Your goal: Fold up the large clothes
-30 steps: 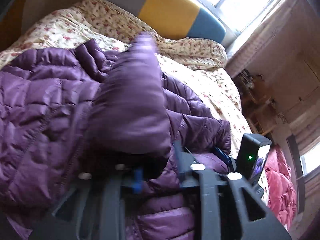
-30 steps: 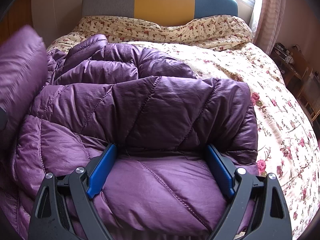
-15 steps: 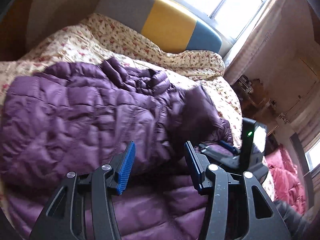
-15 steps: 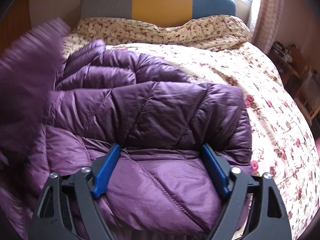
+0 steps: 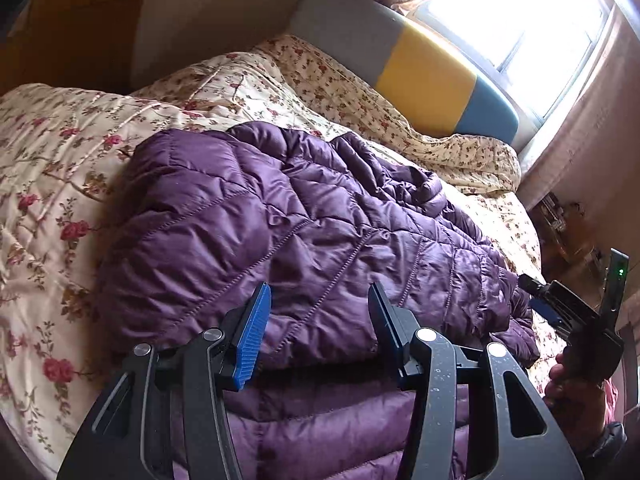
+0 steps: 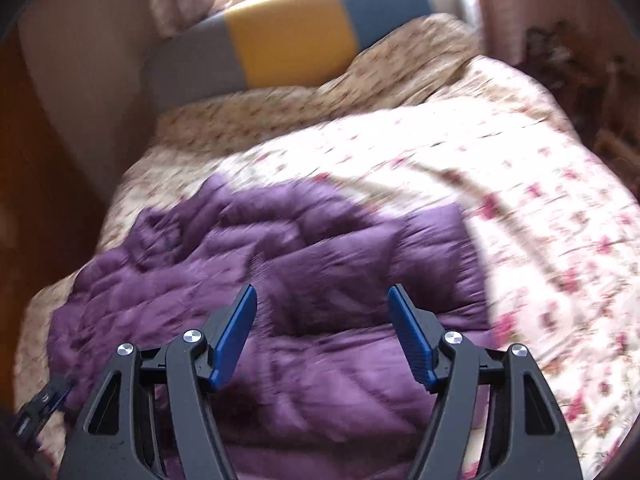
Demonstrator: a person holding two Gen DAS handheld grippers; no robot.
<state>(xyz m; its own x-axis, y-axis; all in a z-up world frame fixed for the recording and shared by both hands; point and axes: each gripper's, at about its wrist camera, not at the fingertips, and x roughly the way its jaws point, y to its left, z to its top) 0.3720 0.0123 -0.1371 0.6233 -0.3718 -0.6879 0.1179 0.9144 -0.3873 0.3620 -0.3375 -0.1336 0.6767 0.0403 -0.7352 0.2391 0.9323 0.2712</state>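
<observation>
2 grippers hang released over the purple jacket [image 5: 304, 240] folded on the floral quilt [image 5: 60, 168]: left gripper [image 5: 316, 320] near, right gripper [image 6: 322, 328] blurred, seemingly clear. Puffy layers could spring open unpressed.

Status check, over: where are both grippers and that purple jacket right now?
Left gripper open, empty, above the jacket. Right gripper open, empty, view blurred. Purple jacket folded over itself on the floral bedspread. Nothing in the way.
</observation>
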